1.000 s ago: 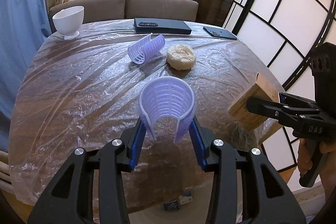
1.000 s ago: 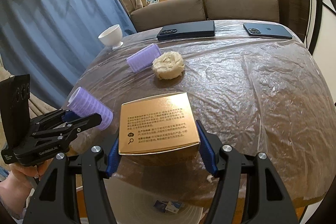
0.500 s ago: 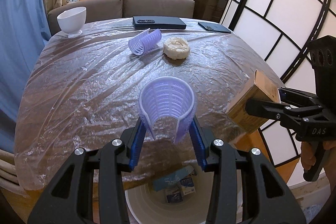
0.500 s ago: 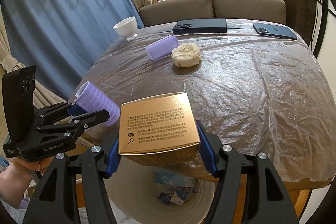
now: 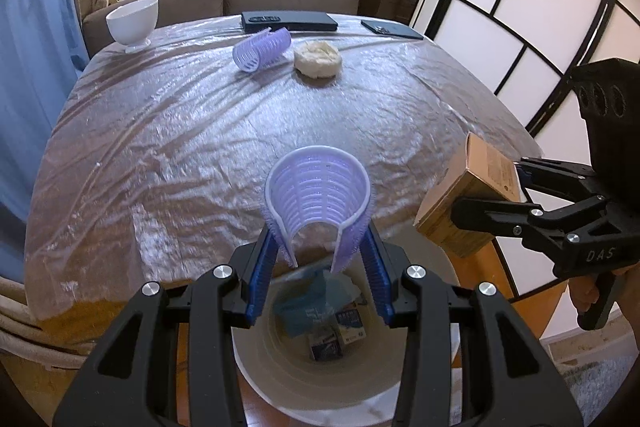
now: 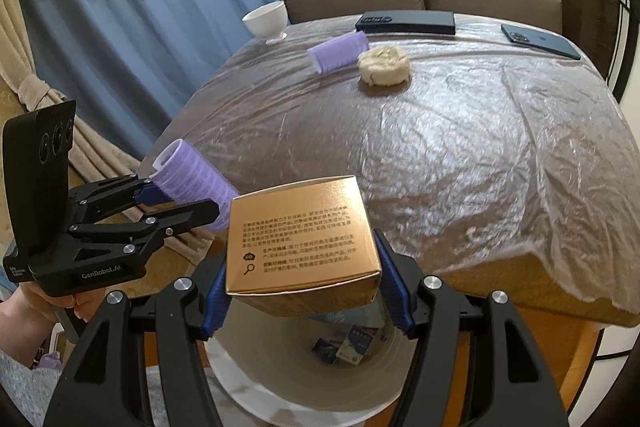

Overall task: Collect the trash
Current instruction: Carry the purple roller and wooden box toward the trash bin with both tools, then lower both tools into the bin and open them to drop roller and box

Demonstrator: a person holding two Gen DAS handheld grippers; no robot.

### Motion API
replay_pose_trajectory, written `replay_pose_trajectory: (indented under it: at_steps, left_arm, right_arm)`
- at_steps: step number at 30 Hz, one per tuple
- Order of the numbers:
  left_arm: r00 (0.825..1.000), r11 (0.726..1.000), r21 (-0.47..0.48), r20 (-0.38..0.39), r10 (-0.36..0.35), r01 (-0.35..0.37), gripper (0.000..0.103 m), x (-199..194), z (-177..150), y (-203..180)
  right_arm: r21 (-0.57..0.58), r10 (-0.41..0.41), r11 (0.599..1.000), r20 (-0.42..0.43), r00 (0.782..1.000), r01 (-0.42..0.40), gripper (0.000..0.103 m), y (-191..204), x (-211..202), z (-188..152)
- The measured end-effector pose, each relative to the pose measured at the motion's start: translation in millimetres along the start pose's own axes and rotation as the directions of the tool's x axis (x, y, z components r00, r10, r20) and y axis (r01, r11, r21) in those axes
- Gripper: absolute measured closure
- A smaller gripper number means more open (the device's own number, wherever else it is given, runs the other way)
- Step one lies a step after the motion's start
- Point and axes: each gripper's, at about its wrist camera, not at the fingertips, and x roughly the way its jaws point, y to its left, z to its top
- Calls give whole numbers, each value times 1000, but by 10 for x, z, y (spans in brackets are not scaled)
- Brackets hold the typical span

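My left gripper [image 5: 318, 267] is shut on a purple hair roller [image 5: 318, 195] and holds it above the white trash bin [image 5: 280, 383], just off the table's near edge. My right gripper [image 6: 302, 287] is shut on a gold cardboard box [image 6: 300, 239], also over the bin [image 6: 260, 379]. Each gripper shows in the other view: the right with its box [image 5: 468, 203], the left with its roller [image 6: 192, 183]. A second purple roller [image 5: 262, 49] and a crumpled cream wad [image 5: 318, 59] lie on the far part of the table.
The round table [image 5: 180, 147] has a clear plastic cover. A white bowl [image 5: 132, 21], a black case [image 5: 288, 21] and a dark phone [image 5: 390, 29] lie at its far edge. The bin holds several packets [image 5: 320, 319]. A sofa stands behind, a paper screen on the right.
Both grippers have drawn back from over the table with their loads. The bin has come into full view under them.
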Motion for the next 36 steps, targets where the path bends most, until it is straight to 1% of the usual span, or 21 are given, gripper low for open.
replay_pose_trajectory:
  at_steps: [12, 23, 36]
  left_arm:
    - [999, 1000, 23, -36, -16, 17, 59, -44, -214, -131]
    - [996, 999, 36, -86, 8, -5, 59, 60, -387, -178]
    - [989, 999, 41, -148, 27, -21, 60, 250, -549, -200]
  right_arm:
    - [-14, 28, 999, -54, 998, -29, 41, 64, 13, -205]
    - [-45, 23, 999, -111, 994, -28, 41, 87, 107, -401]
    - [-52, 19, 998, -160, 987, -28, 41, 27, 285, -504]
